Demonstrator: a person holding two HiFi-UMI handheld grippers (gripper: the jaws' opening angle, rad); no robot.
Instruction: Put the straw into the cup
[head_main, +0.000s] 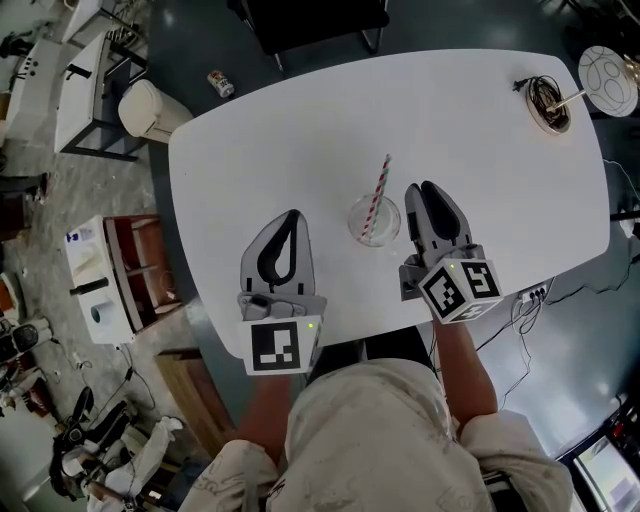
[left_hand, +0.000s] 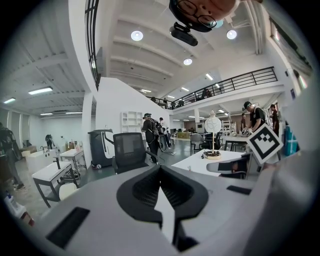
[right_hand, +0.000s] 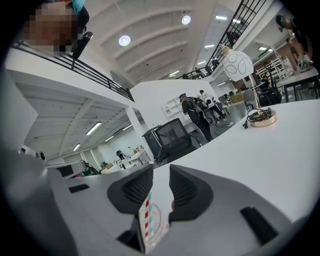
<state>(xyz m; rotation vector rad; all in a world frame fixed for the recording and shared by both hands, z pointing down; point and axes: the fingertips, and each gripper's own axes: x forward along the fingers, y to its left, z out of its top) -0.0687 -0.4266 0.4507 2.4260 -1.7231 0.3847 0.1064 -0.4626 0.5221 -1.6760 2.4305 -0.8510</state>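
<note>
Straw (head_main: 379, 188) leans in cup (head_main: 357, 224) on worktop (head_main: 460, 120). Right gripper (head_main: 422, 188) jaws spread beside cup; left gripper (head_main: 293, 215) jaws pressed together.

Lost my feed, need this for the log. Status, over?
Left claw shut, empty. Right claw open, gripping nothing, close beside cup. Straw in cup, leaning. Nothing in the way.

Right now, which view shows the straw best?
Head view: the whole straw shows, standing tilted in the clear cup. The right gripper view catches only a short striped stretch, seen low between the right gripper's open fingers. The left gripper view doesn't show it.
</note>
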